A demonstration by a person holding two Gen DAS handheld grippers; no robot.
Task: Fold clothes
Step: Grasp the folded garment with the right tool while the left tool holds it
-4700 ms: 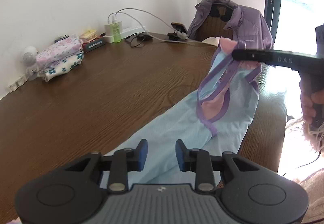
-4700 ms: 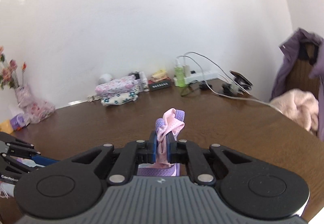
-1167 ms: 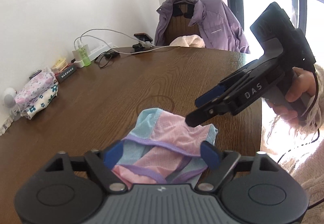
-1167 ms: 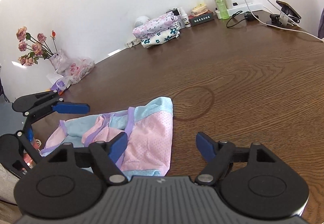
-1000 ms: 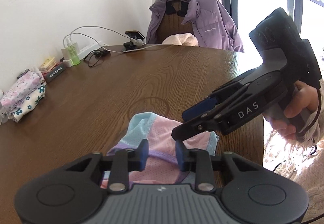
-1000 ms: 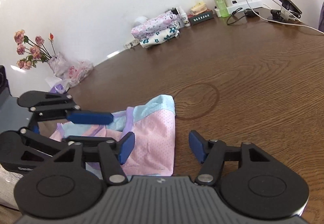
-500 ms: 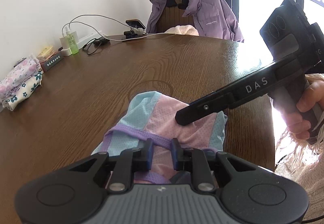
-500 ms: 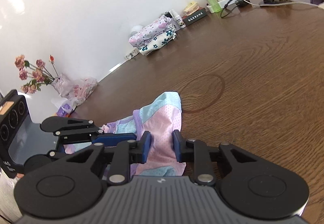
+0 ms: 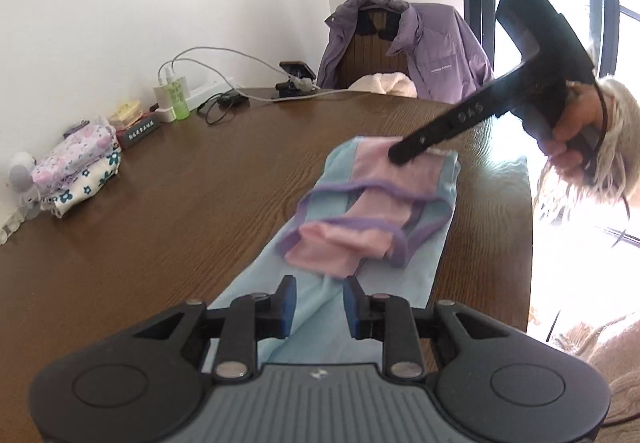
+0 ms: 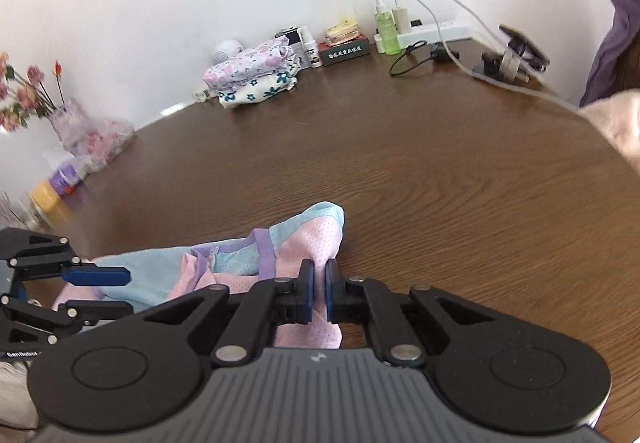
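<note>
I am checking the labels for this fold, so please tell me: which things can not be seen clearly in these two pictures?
- Left gripper grip: left wrist view, the blue garment lies between the pads; contact is not clear.
- Garment's near end: both views, hidden behind the gripper bodies.
- Right gripper tips: left wrist view, blurred.
- Small box lettering: right wrist view, too small.
- Purple jacket: right wrist view, cut by the edge.

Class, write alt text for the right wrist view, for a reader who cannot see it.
The right gripper is shut on the pink edge of a pink and light blue garment above a brown wooden table. The left gripper is at the garment's other end, at the picture's left. Folded floral clothes lie by the white wall.
</note>
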